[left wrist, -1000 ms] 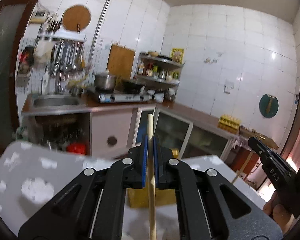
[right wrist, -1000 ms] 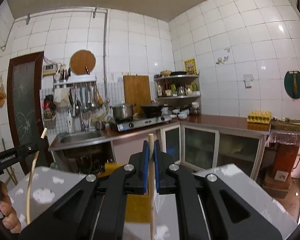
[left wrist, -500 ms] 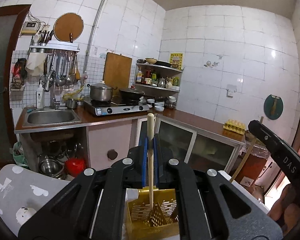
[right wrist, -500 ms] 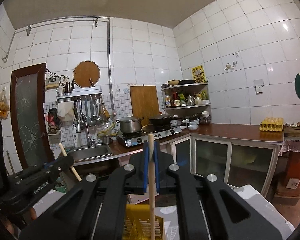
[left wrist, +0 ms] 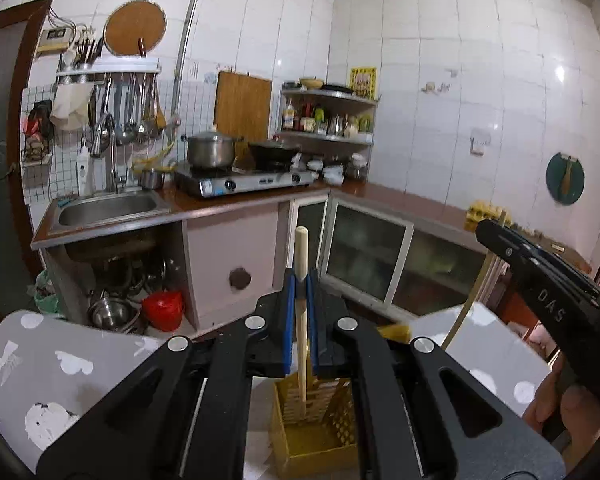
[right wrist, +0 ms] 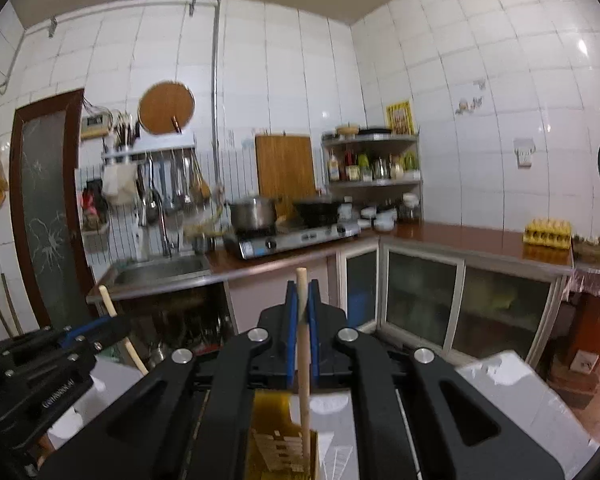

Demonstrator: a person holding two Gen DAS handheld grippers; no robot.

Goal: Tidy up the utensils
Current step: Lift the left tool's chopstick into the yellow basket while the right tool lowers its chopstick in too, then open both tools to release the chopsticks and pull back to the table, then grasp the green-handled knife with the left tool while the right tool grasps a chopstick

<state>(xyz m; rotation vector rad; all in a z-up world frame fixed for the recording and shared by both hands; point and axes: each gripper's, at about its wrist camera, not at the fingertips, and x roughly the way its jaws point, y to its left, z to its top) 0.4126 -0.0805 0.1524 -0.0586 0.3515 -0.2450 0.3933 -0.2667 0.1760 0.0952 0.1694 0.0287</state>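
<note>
My left gripper [left wrist: 300, 286] is shut on a pale wooden stick [left wrist: 301, 320] that stands upright with its lower end inside a yellow slotted utensil basket [left wrist: 320, 432] on the table. My right gripper [right wrist: 301, 300] is shut on a second wooden stick [right wrist: 304, 364], upright, its lower end at the same yellow basket [right wrist: 280, 452]. The right gripper shows in the left wrist view [left wrist: 540, 280] at the right, with its stick [left wrist: 466, 308] slanting down. The left gripper shows in the right wrist view [right wrist: 60, 352] at the lower left, holding its stick [right wrist: 118, 328].
The table wears a grey cloth with white prints [left wrist: 72, 364]. Behind it run a sink counter [left wrist: 108, 208], a gas stove with a pot [left wrist: 236, 180], a corner shelf [left wrist: 328, 120] and glass-door cabinets [left wrist: 372, 256]. A red bowl and metal pots [left wrist: 140, 308] sit under the sink.
Both grippers tilted down over the table with their sticks held fast. The yellow basket came into view below both, and the left stick's lower end now reaches into it.
</note>
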